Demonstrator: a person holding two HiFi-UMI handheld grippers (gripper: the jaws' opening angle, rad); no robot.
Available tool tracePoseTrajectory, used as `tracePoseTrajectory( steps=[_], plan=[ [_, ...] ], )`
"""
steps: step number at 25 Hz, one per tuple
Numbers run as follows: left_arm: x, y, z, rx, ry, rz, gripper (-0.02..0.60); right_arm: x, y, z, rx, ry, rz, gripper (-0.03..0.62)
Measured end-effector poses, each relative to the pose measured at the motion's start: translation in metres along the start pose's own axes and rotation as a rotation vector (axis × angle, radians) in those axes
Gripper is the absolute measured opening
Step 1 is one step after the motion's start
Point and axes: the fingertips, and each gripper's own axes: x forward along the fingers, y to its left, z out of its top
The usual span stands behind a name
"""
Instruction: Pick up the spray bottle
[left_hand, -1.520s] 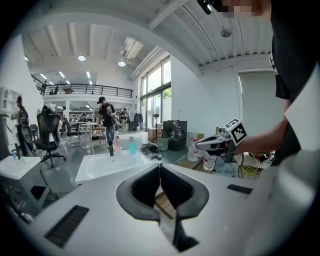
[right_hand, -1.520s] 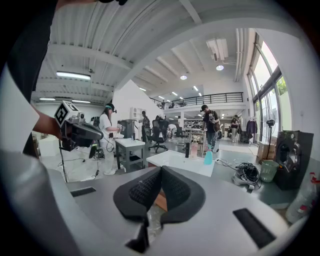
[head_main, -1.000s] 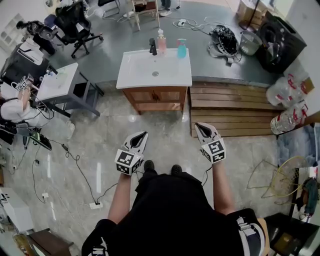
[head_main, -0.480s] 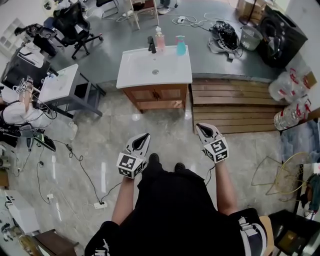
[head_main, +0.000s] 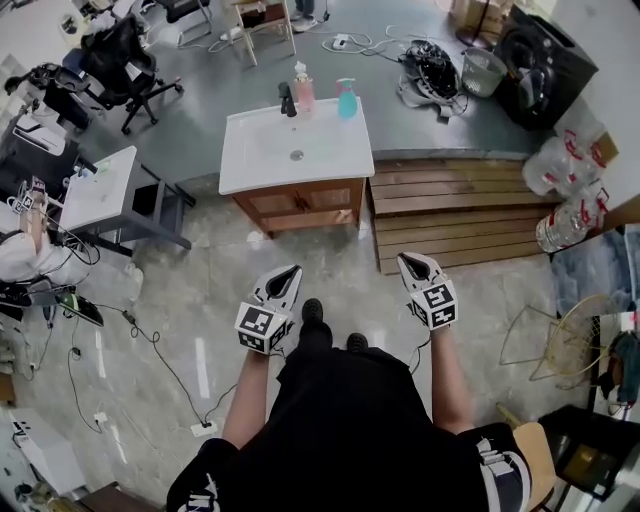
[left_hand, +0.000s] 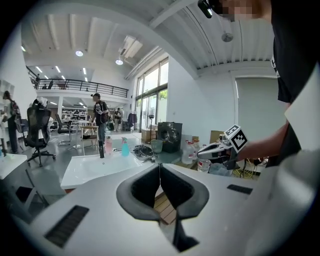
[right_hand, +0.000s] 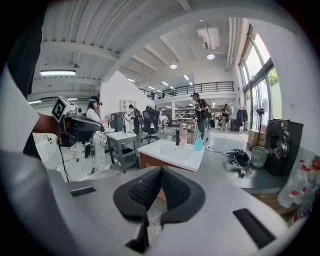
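Far ahead, at the back edge of the white sink (head_main: 260, 160), the blue spray bottle (head_main: 347, 100) is standing up straight, just beside a pink bottle (head_main: 303, 92) and near the black tap (head_main: 288, 100). The person is walking toward it over the shiny floor. Compared with a moment ago, the sink is sitting a little lower in the head view and a bit more to the left, so the person is getting closer, one step at a time. The left gripper (head_main: 288, 273) and the right gripper (head_main: 408, 262) are both pointing forward, well apart from the bottle. Both are keeping their jaws pressed together, with nothing between them. In the left gripper view the spray bottle (left_hand: 125, 148) is showing small and off to the left, and in the right gripper view it (right_hand: 198, 144) is showing a little right of the middle. I am guessing the task is only starting: the person is needing to walk nearer and open one gripper before grabbing the bottle.
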Motion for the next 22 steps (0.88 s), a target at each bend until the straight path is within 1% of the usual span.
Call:
tracePoseTrajectory(
  steps=[3,9,16,22],
  plan=[
    [0.014,0.024,0.008,0.009,-0.003,-0.029,0.023,0.019,-0.008,0.017,0.001,-0.011,-0.029,0.017],
    [0.034,0.081,0.023,0.017,-0.016,-0.058,0.023,0.067,-0.015,0.049,-0.029,-0.011,-0.089,0.017],
    [0.059,0.134,0.031,0.026,-0.017,-0.091,0.023,0.105,-0.018,0.067,-0.017,0.004,-0.126,0.017],
    [0.073,0.162,0.031,0.022,-0.018,-0.132,0.023,0.127,-0.020,0.075,0.006,0.004,-0.159,0.017]
  ],
)
